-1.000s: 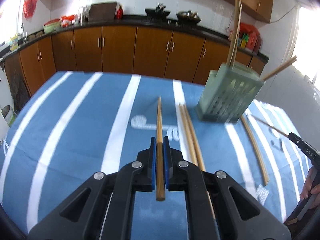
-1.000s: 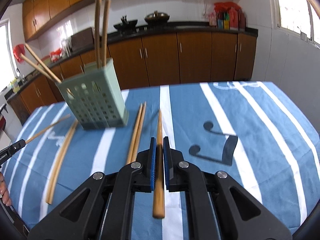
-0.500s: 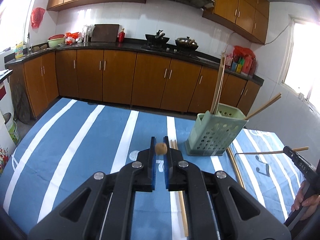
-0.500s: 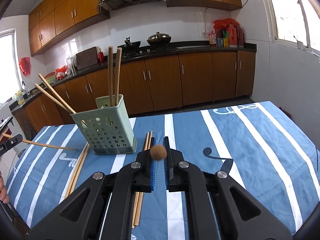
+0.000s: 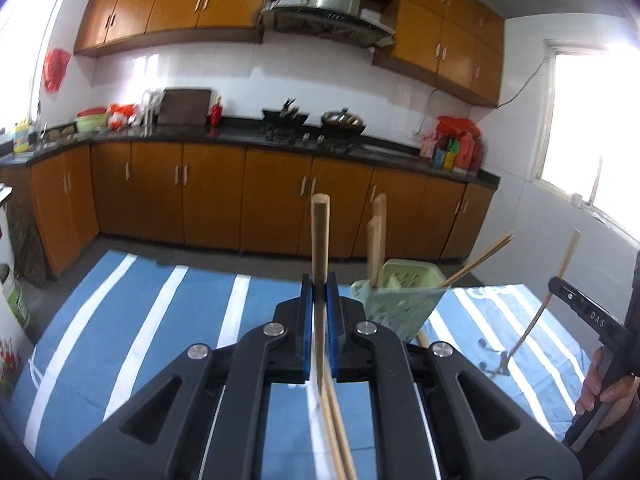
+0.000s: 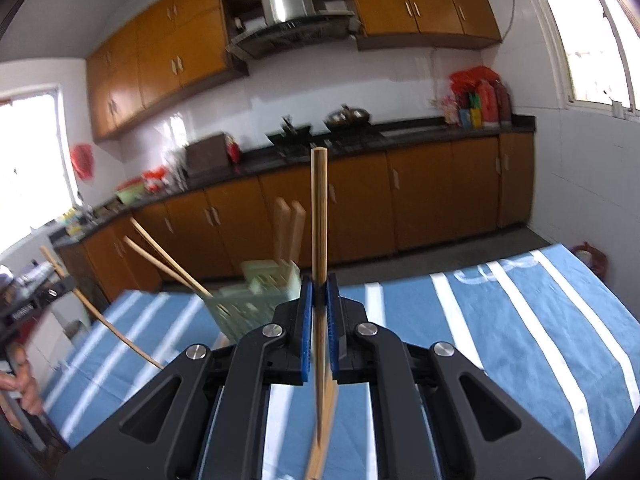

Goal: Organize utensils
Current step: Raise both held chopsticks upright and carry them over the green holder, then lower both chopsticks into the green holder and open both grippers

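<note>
Presently, a blue striped tablecloth (image 5: 132, 320) is seen beneath both grippers. Ahead, a green perforated utensil holder (image 5: 400, 300) holds four chopsticks. The left gripper (image 5: 319, 328) is raised level, pads clamped on an upright chopstick (image 5: 320, 240). The right gripper (image 6: 319, 328) likewise pinches a vertical chopstick (image 6: 319, 216).

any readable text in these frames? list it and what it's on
"DAS": white letters on the right tool's black arm, cut off, rest hidden.
Label on the left tool's arm: blurred, unreadable.
White print on the blue tablecloth: a blurred motif, not readable as words.
Counter bottles: labels too small to read.
</note>
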The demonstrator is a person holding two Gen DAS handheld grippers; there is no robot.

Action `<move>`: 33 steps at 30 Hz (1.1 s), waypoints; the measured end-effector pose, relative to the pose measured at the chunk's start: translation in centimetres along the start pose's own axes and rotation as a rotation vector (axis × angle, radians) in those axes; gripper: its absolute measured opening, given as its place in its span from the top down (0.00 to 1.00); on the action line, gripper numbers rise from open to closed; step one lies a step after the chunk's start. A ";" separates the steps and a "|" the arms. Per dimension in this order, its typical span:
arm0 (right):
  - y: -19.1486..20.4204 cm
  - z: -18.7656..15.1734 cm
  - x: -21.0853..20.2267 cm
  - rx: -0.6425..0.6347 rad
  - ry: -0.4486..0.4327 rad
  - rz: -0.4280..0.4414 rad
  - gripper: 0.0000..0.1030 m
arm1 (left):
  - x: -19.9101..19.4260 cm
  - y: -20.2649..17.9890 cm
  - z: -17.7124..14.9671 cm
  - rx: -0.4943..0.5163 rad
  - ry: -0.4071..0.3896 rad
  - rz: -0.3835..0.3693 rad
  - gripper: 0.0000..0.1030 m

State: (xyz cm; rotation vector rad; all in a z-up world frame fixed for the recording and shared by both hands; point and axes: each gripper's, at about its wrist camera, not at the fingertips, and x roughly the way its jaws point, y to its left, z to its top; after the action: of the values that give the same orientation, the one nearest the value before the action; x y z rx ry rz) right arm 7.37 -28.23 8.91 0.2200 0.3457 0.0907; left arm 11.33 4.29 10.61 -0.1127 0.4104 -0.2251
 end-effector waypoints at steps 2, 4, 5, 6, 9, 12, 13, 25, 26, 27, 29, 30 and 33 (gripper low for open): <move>0.7 1.3 -0.7 0.003 -0.042 0.034 0.93 | -0.7 -1.0 1.0 0.014 -0.034 -0.024 0.93; 1.4 2.6 -1.3 -0.002 -0.092 0.060 0.93 | -1.1 -1.8 1.9 0.024 -0.065 -0.044 0.93; 1.8 3.1 -1.4 -0.006 -0.112 0.066 0.93 | -1.3 -2.3 2.5 0.028 -0.083 -0.054 0.93; 2.3 3.8 -1.4 -0.009 -0.138 0.074 0.93 | -1.3 -2.9 3.1 0.032 -0.100 -0.061 0.93; 3.2 5.2 -1.4 -0.012 -0.203 0.085 0.93 | -1.2 -4.4 4.6 0.033 -0.145 -0.087 0.93; 3.9 6.7 -0.5 0.002 -0.278 0.084 0.93 | -0.4 -5.7 6.0 0.027 -0.182 -0.094 0.93; 4.0 7.1 0.0 0.013 -0.308 0.079 0.93 | 0.0 -6.0 6.4 0.026 -0.191 -0.093 0.93; 4.6 6.7 7.0 0.041 -0.392 -0.063 0.93 | 7.0 -6.7 8.0 -0.011 -0.212 -0.049 0.93; 4.6 6.6 7.4 0.043 -0.388 -0.066 0.93 | 7.5 -6.6 7.8 -0.012 -0.201 -0.048 0.93; 4.7 6.4 7.7 0.043 -0.383 -0.066 0.93 | 7.8 -6.5 7.6 -0.014 -0.193 -0.050 0.93; 4.9 5.9 8.3 0.037 -0.369 -0.067 0.93 | 8.5 -6.4 7.3 -0.017 -0.175 -0.053 0.93; 4.9 5.6 8.5 0.033 -0.362 -0.068 0.93 | 8.7 -6.3 7.0 -0.019 -0.168 -0.055 0.93; 5.0 4.9 9.0 0.023 -0.331 -0.063 0.93 | 9.3 -6.1 6.3 -0.019 -0.146 -0.057 0.93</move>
State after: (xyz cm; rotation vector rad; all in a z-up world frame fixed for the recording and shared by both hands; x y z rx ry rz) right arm 17.23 -23.16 11.59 0.2428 0.0238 -0.0122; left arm 20.99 -3.47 13.75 -0.1591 0.2640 -0.2675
